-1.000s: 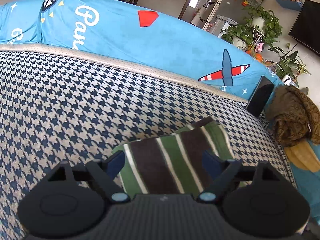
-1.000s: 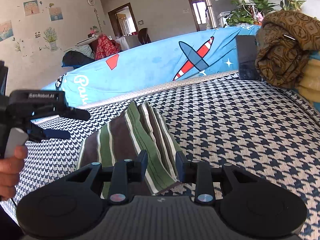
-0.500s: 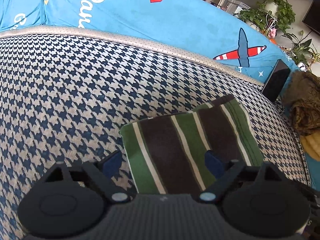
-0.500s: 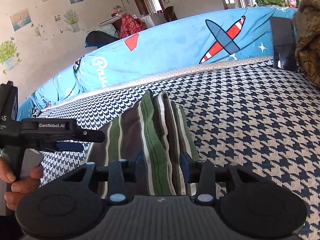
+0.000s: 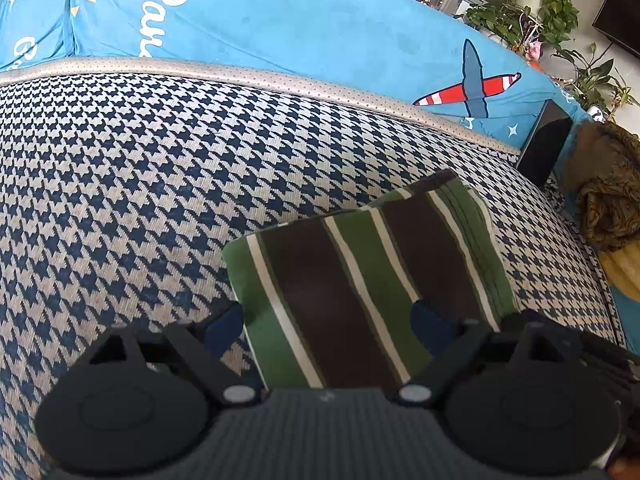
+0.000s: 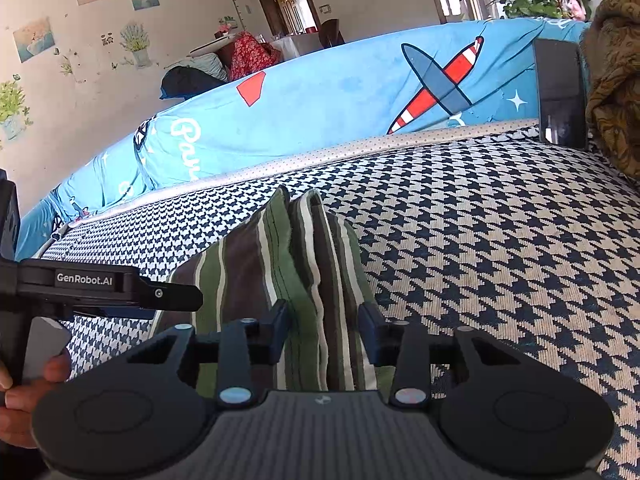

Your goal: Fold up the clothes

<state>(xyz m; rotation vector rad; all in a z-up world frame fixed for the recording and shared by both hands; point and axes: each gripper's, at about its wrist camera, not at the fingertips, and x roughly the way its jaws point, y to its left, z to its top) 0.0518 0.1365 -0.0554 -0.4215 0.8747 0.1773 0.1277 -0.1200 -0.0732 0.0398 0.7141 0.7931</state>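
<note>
Striped cloth (image 6: pixel 288 280) between right gripper (image 6: pixel 324 332) fingers

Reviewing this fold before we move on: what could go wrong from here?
1. The right gripper has just been closing around a bunched ridge of the striped cloth; pulling could drag the layers open.
2. The left gripper stands wide over the cloth, not pinching it, so nothing steadies the stack.
3. The cloth lies near the edge of the houndstooth cushion, by the brown garment; a shove might push it into that.

A home living room: blue cartoon sofa cover (image 6: pixel 320 92), houseplants (image 5: pixel 532 4), wall stickers (image 6: pixel 136 40), doorway (image 6: pixel 292 4).
</note>
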